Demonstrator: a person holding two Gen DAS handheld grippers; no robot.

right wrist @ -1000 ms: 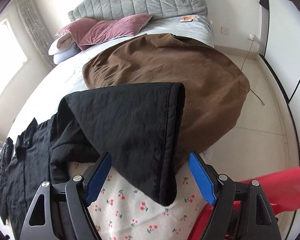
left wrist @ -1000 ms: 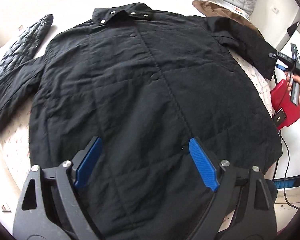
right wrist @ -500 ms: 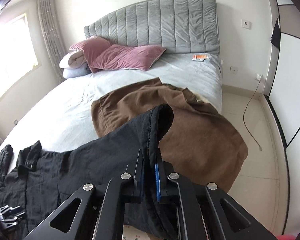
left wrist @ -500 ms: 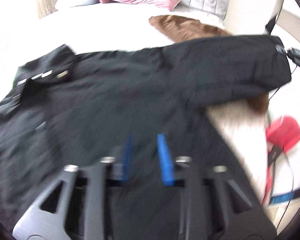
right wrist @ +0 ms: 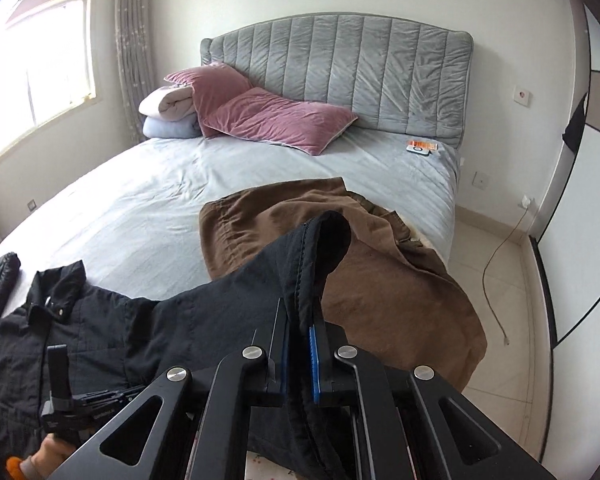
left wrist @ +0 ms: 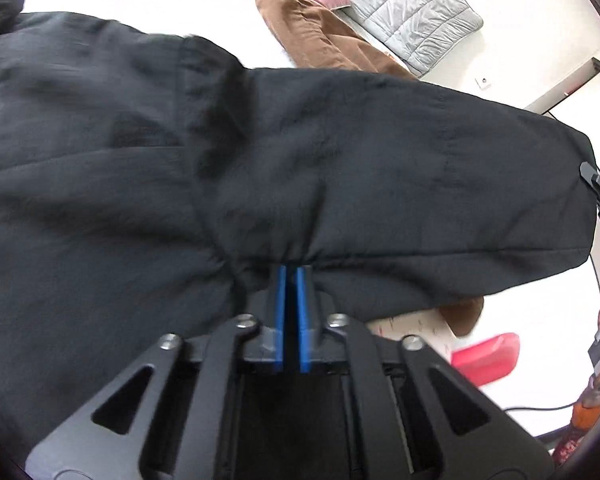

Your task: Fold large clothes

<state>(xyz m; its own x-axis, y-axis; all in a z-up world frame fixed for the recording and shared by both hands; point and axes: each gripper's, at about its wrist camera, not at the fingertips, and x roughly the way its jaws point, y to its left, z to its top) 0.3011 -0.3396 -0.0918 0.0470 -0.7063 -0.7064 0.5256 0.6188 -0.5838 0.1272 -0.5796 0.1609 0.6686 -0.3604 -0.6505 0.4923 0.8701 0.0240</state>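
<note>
A large black quilted coat (left wrist: 148, 152) lies spread on the bed; its collar with snaps shows in the right wrist view (right wrist: 56, 292). My left gripper (left wrist: 292, 276) is shut on a pinch of the coat's fabric under the sleeve (left wrist: 420, 168). My right gripper (right wrist: 300, 320) is shut on the sleeve's cuff (right wrist: 320, 240), which stands up between the blue pads, lifted off the bed. The sleeve stretches between the two grippers. The right gripper's tip shows at the left wrist view's right edge (left wrist: 596, 184).
A brown garment (right wrist: 380, 272) lies on the grey bed (right wrist: 160, 200) behind the sleeve. Pink pillows (right wrist: 268, 116) and a grey headboard (right wrist: 340, 72) stand at the far end. A red object (left wrist: 488, 356) and a cable (right wrist: 500, 272) are on the floor to the right.
Both grippers have closed from wide open: the left on the coat's fabric, the right on the sleeve cuff. The sleeve has been lifted off the bed and pulled out straight.
</note>
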